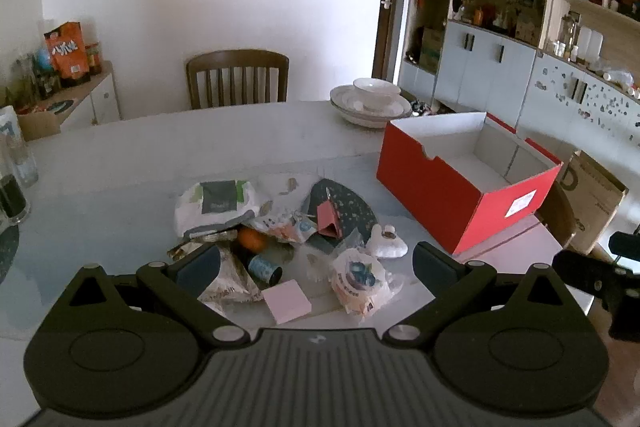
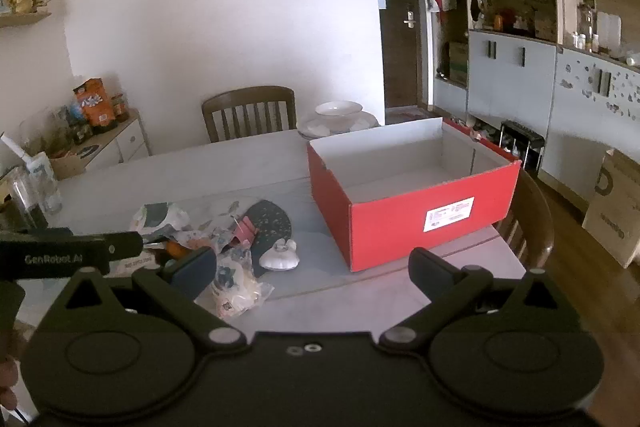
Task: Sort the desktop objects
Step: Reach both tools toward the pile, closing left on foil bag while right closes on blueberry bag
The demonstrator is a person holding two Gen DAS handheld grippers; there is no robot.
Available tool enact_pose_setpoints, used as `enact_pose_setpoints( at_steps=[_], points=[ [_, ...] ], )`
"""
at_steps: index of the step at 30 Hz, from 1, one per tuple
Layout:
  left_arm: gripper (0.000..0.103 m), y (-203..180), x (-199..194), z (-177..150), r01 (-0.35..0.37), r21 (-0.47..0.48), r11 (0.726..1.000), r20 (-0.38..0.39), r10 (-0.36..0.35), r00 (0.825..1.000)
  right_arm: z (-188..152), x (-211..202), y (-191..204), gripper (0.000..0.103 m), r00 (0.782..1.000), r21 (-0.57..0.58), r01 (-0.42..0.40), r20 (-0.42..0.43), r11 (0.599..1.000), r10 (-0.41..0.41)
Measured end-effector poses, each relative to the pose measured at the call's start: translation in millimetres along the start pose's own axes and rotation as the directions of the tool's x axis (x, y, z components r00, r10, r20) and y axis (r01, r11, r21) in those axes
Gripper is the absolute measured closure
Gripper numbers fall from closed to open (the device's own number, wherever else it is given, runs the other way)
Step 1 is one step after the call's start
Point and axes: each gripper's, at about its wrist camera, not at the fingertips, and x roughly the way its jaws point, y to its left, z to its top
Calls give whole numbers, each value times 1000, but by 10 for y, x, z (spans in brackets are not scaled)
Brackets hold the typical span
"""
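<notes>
My left tongs [image 1: 316, 263] and right tongs [image 2: 312, 269] gape wide, empty; I should drop squarely over the pad [image 1: 286, 300], then carry it right to the box [image 1: 472, 203].

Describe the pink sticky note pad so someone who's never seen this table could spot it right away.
Start at the big open red box on the table's right side, then look left to the heap of wrappers and small items. The pink sticky note pad lies flat at the near edge of that heap, beside the wrapped blueberry snack. It is the only plain, pale pink square there; everything around it is crumpled or printed.
</notes>
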Motion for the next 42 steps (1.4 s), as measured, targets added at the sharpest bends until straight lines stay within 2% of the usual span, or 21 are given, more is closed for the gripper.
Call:
enact_pose_setpoints(
  at_steps=[6, 14, 20, 21, 23, 28, 30, 35, 42],
  points=[
    [0, -57, 13, -7, -7, 26, 1000, 40, 6, 999, -37, 25, -18, 1, 1000, -43, -22, 7, 999, 22],
    [0, 7, 198, -8, -34, 7, 999, 3, 34, 999, -37, 95, 0, 1, 997, -80, -79, -2, 994, 79],
    [0, 251, 514, -88, -15, -7, 1000, -62, 15, 998, -71, 343, 161, 1, 992, -117, -121, -41, 986, 116],
    [0, 283, 554, -98, -16, -6, 1000, -65, 16, 998, -73, 390, 178, 1, 984, -159, -176, -55, 971, 170],
    [0, 352, 656, -113, -25, 13, 1000, -73, 26, 997, -86, 480, 232, 1, 980, -164, -194, -71, 967, 184],
    [0, 568, 941, -118, -57, 17, 998, -113, 59, 992, -111, 734, 401, 2, 978, -183, -195, -108, 964, 178],
    [0, 662, 1066, -113, -95, 27, 995, -129, 97, 987, -115, 837, 464, 3, 978, -203, -196, -118, 959, 175],
    [0, 869, 1367, -147, -129, 20, 991, -185, 130, 974, -113, 1102, 584, 7, 976, -211, -188, -153, 959, 158],
    [0, 991, 1594, -237, -108, 25, 994, -238, 111, 965, -166, 1436, 748, 11, 969, -232, -178, -209, 956, 130]
  ],
)
